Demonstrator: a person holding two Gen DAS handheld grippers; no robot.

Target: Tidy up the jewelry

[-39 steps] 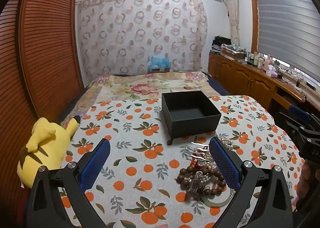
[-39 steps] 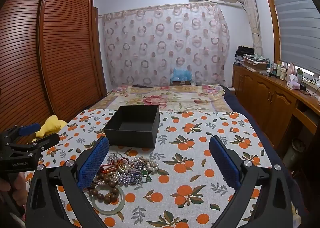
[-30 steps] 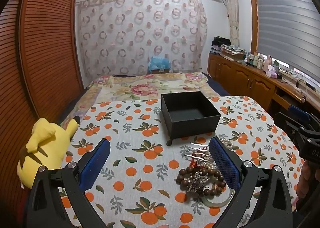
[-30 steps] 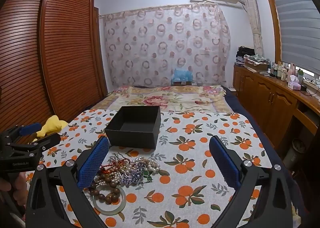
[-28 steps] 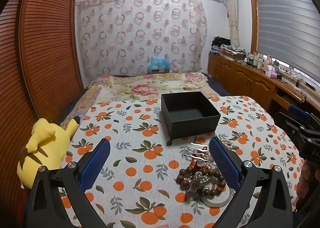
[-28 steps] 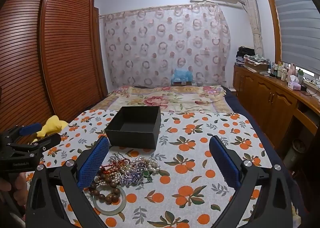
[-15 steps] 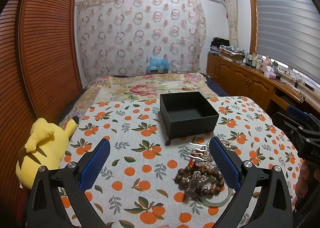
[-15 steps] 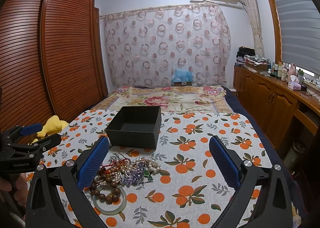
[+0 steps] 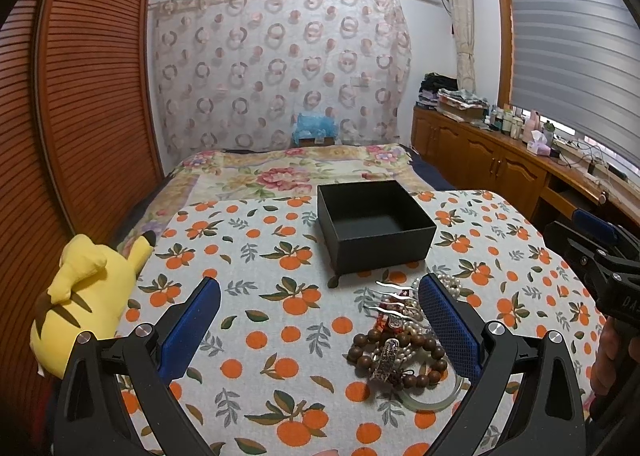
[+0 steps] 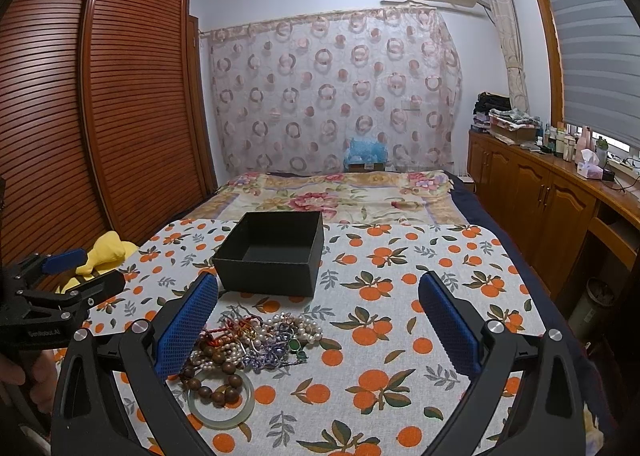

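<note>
- Next to nothing changed over the last second or so: only a slight drift of both views, with the jewelry pile and the black box in the same places on the desk.
- Left tongs spread wide as before, nothing between the pads, hovering above the desk with the pile just inside the right-hand pad.
- Right tongs likewise wide and empty, with the pile near the left-hand pad.
- For the task, judged as no progress yet: no piece lifted, box apparently empty, sorting still to begin. Probably a pause or line-up ahead of a first pick.
- Pile on the orange-print cloth just in front of the box, close to its near wall but not touching it as far as can be told.
- Hard to separate: pearls, purple and red cords, and brown wooden beads all tangled, so no telling the count of pieces or which strand overlaps which.
- Pale bangle partly under the beads; in the left view cut off by the blue pad.
- Near part of the box floor hidden behind the front wall in the right view.
- Small dark object by the box's near corner too small to identify.
- Yellow plush toy at the desk's left edge, partly hidden by the tongs' frame; hand at the right edge cropped.
</note>
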